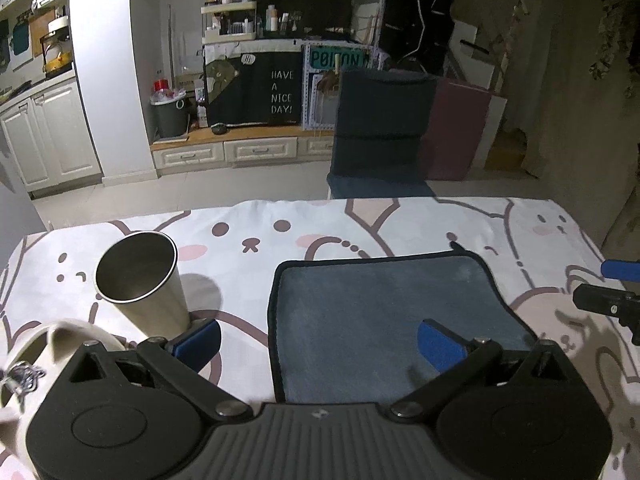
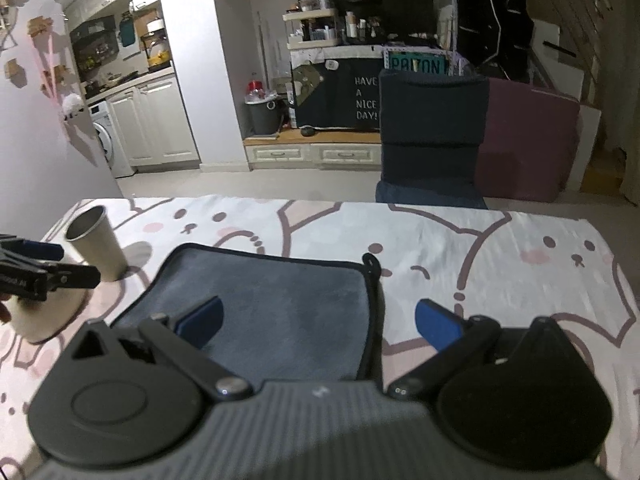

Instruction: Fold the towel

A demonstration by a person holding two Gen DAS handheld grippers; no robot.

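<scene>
A grey-blue towel (image 1: 384,320) with a dark hem lies flat on the table; it also shows in the right wrist view (image 2: 276,304). My left gripper (image 1: 320,344) is open and empty, its jaws straddling the towel's near left edge. My right gripper (image 2: 320,324) is open and empty, its jaws straddling the towel's near right edge. The right gripper's tip shows at the right of the left wrist view (image 1: 608,300). The left gripper's tip shows at the left of the right wrist view (image 2: 44,272).
A steel cup (image 1: 140,276) stands left of the towel, also seen in the right wrist view (image 2: 96,240). A cream rounded object (image 1: 56,340) lies at near left. The table wears a rabbit-print cloth (image 1: 400,228). A dark chair (image 1: 380,136) stands beyond the far edge.
</scene>
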